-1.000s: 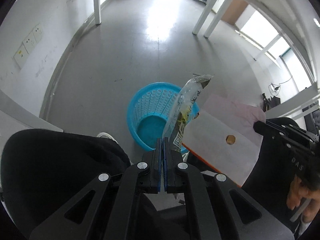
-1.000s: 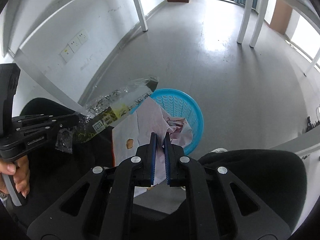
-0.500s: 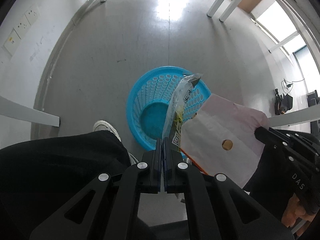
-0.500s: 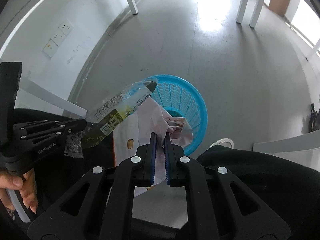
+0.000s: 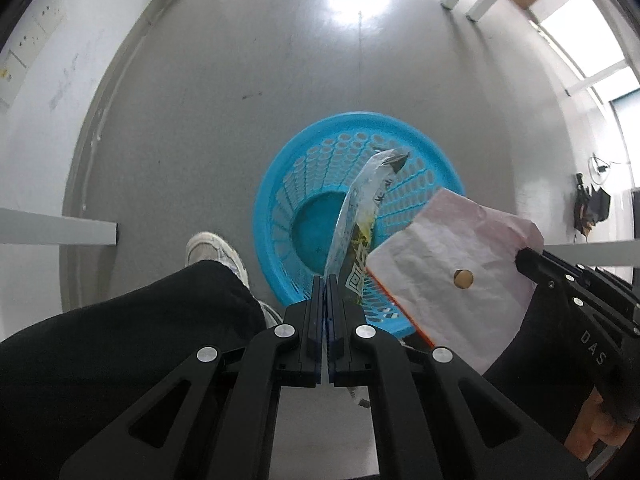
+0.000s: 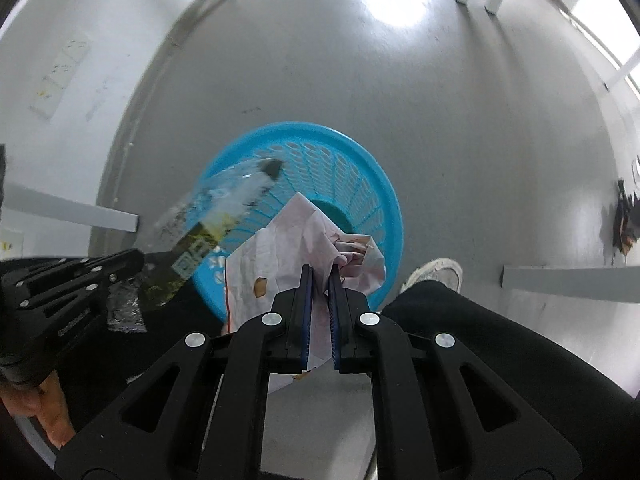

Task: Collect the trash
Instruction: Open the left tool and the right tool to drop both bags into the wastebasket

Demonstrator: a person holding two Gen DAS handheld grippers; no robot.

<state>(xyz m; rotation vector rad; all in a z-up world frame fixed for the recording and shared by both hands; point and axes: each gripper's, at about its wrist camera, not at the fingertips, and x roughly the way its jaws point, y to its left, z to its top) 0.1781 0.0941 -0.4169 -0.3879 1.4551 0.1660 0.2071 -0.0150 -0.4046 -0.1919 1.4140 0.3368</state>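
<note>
- One clear plastic wrapper point(image 5: 362, 216), blurred in the right wrist view, is pinched in the closed left gripper point(image 5: 325, 284) above one blue basket point(image 5: 280, 200).
- One crumpled pink paper point(image 6: 292, 240) is clamped in the right gripper point(image 6: 319, 276) over the basket's near rim, its lower edge hidden behind the fingers.
- One white shoe point(image 5: 212, 248) stands on the grey floor point(image 5: 240, 80) just beside the basket.

Basket point(image 5: 320, 160): I see bright blue plastic, perforated walls, slight sheen.
Wrapper point(image 5: 362, 216): clear glossy film with print, crinkled.
Paper bag point(image 5: 452, 276): matt pale pink paper, creased.
Left gripper point(image 5: 325, 280): matt black plastic, blue pads, shiny metal screws.
Right gripper point(image 6: 320, 270): same finish.
Floor point(image 5: 240, 100): smooth grey, reflective.
Trousers point(image 5: 120, 340): matt black cloth.
</note>
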